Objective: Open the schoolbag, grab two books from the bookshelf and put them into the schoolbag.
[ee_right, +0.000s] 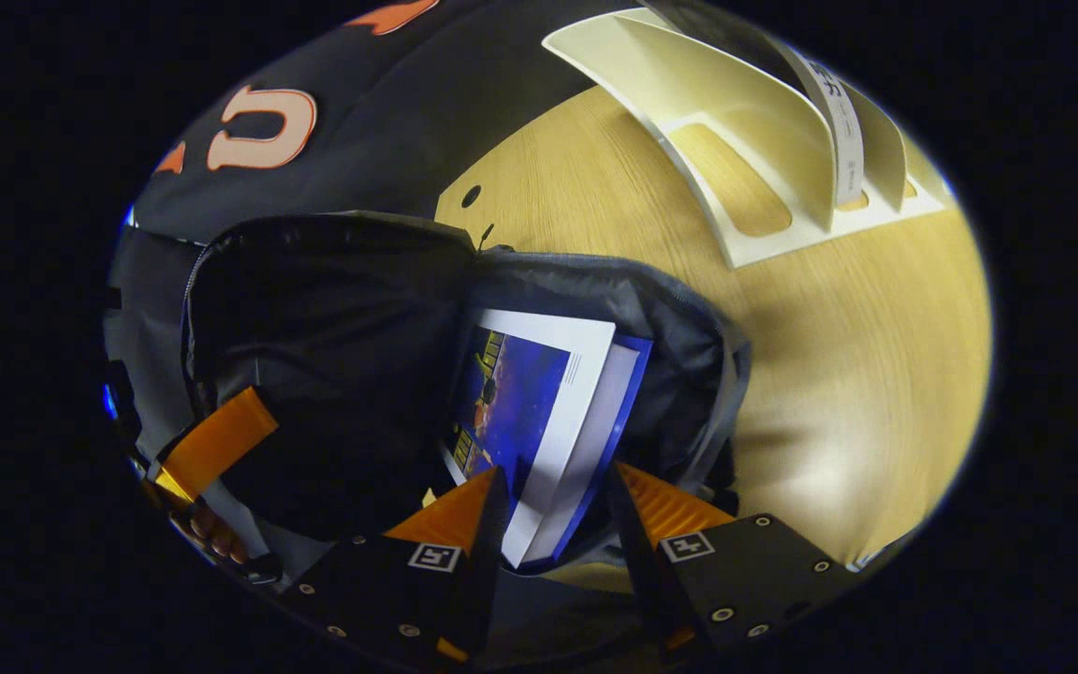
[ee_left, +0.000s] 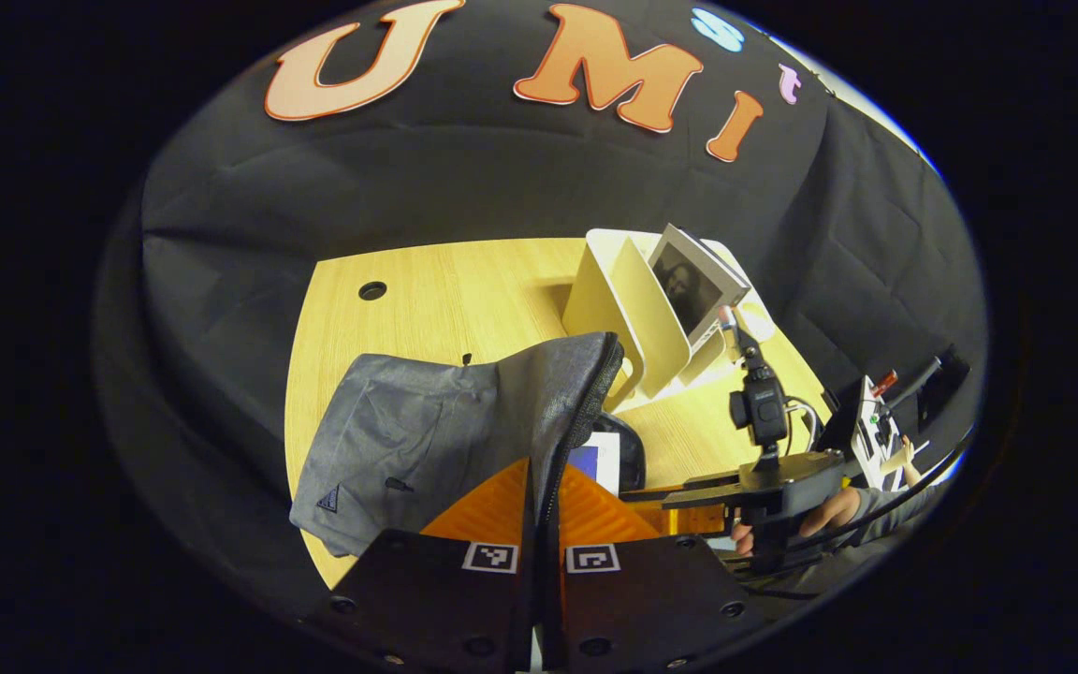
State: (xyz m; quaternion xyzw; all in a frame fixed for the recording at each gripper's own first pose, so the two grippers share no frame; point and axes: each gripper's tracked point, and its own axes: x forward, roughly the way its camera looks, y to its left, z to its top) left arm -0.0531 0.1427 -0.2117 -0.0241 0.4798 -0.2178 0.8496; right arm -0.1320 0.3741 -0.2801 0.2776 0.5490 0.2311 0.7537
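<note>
Left gripper view
- left gripper [ee_left: 541, 513]: bottom centre, jaws nearly closed, pinching the edge of the raised flap between both fingers
- schoolbag [ee_left: 427, 431]: grey, lying on the near left part of the table, flap held up so the zip edge runs upward from the fingers
- blue book [ee_left: 595, 463]: corner peeking out just right of the flap, inside the bag's opening
- table [ee_left: 464, 290]: light wood, small round hole near the far left
- bookshelf [ee_left: 628, 323]: cream divider rack, far right of the bag, standing clear of it
- grey book [ee_left: 693, 281]: leaning tilted in the rack's right slot
- right gripper [ee_left: 689, 510]: off to the right, near the bag's mouth, a hand [ee_left: 829, 515] behind it; can't tell its jaw state from here

Right gripper view
- right gripper [ee_right: 548, 520]: bottom centre, jaws open wide, one finger either side of the book's near end, not clearly pressing on it
- blue book [ee_right: 539, 421]: white-bordered cover, down in the open bag, tilted
- schoolbag [ee_right: 679, 374]: wide open, dark lining on the left
- left gripper [ee_right: 211, 449]: far left, on the lifted flap
- bookshelf [ee_right: 754, 122]: far right on the table, well apart from the bag
- grey book [ee_right: 829, 103]: standing in a slot of the rack
</note>
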